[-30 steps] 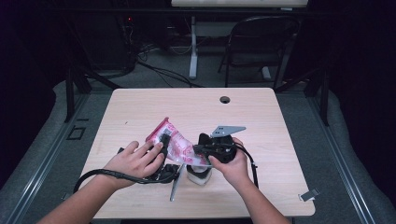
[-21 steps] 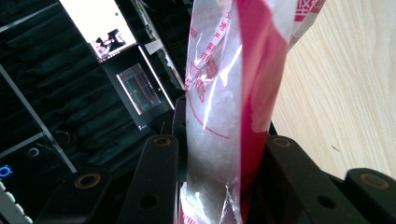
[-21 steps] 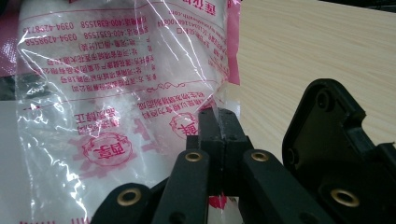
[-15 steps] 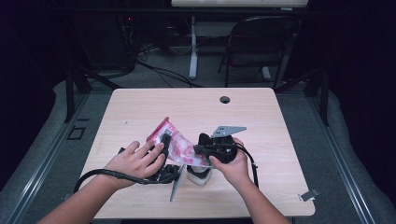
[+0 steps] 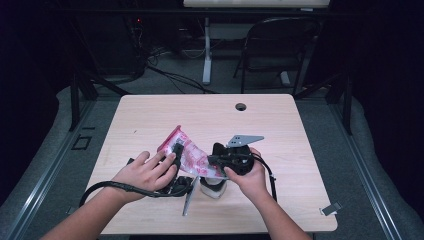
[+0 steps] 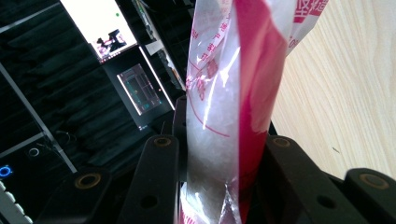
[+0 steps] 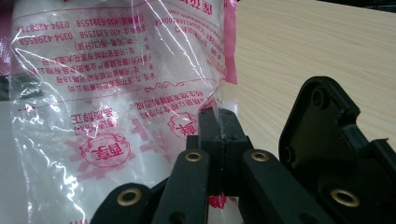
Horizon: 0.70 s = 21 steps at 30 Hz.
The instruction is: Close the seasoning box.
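I hold one bag with both tools, near the lower middle of the high view, above the light wooden table. It is a clear plastic bag with pink-red edges and white grains inside. My left gripper clamps the body of the bag; in the left gripper view the bag stands upright between the two black jaws and fills the gap, so the jaws are partly apart and press on it. My right gripper is closed tight on a thin corner of the bag; in the right gripper view the two tips meet on the plastic film.

Under the bag, at the lower middle of the high view, stands a small white cup, and just left of it lies a thin grey metal strip. A round cable hole is in the table at the upper middle. Behind the table, at the upper right, stands a dark chair.

The bag has red print in Chinese characters, seen from the back side, and phone-like numbers, among them 400-6351558 and 0394-4298558. A round red seal mark is at the lower left.
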### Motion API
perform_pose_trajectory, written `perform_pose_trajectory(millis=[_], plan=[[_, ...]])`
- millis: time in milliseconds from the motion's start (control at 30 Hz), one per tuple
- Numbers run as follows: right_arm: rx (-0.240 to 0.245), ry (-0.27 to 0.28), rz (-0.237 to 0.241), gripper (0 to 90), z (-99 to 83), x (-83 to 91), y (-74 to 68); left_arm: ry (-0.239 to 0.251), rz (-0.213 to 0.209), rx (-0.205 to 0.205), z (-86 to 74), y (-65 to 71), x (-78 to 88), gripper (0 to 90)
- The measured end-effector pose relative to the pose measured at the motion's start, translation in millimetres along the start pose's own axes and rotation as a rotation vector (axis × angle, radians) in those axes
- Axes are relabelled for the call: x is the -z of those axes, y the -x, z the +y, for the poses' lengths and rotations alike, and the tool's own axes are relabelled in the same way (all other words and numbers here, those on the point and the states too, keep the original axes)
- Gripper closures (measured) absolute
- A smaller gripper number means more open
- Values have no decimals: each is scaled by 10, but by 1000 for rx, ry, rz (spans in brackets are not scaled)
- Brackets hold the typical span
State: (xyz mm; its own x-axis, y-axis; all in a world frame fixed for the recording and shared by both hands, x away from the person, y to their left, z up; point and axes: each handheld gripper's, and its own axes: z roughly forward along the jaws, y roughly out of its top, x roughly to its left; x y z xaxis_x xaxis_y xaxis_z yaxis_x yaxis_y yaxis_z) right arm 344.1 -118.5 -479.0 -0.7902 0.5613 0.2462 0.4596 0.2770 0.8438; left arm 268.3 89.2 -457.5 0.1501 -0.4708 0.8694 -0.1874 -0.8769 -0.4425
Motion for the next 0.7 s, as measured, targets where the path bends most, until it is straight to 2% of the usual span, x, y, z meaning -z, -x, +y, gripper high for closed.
perform_pose_trajectory(millis=[33, 467, 567, 633, 700], plan=[[3, -3, -1, 900, 1, 3, 2, -7, -13, 7, -3, 1, -1, 751], [0, 0, 1, 900, -1, -1, -7, -2, -9, 4, 1, -5, 2, 751], [3, -8, 0, 900, 2, -2, -11, -3, -4, -12, 1, -12, 7, 752], [4, -8, 2, 900, 3, -5, -12, -7, -9, 4, -9, 0, 8, 752], [5, -5, 5, 900, 5, -12, -13, -4, 0, -9, -12, -10, 8, 752]])
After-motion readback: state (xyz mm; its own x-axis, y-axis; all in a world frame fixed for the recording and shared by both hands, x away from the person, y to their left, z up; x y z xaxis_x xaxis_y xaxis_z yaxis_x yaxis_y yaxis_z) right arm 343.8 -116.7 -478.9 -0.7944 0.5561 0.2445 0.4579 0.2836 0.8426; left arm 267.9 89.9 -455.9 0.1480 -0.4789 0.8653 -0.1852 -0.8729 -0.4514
